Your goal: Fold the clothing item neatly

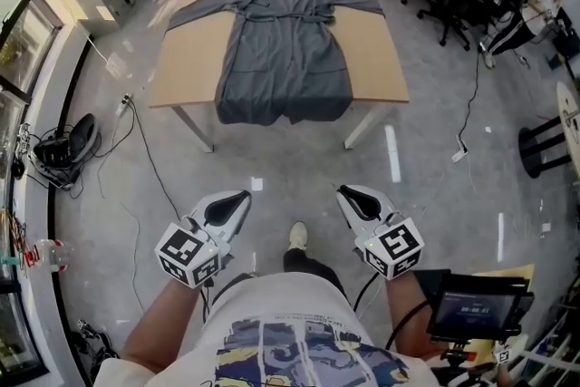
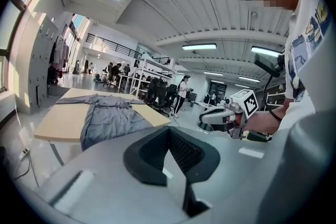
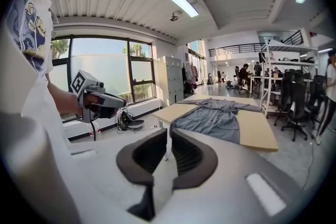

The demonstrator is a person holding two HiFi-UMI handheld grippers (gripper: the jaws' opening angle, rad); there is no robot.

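- We see only one shoe (image 1: 297,236); the person's shirt (image 1: 299,342) hides the other foot.
- At four o'clock, the print on the screen (image 1: 476,307) is too small to read.
- At twelve o'clock, the robe (image 1: 284,50) covers the middle of the table (image 1: 188,61), and the tabletop hides the far legs.

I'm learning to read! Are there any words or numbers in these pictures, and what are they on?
No text can be read here.
Screen: pale digits, too small to read.
Shirt: a picture print; any lettering is too blurred to read.
Left cube and right cube: black-and-white square patterns, not letters.
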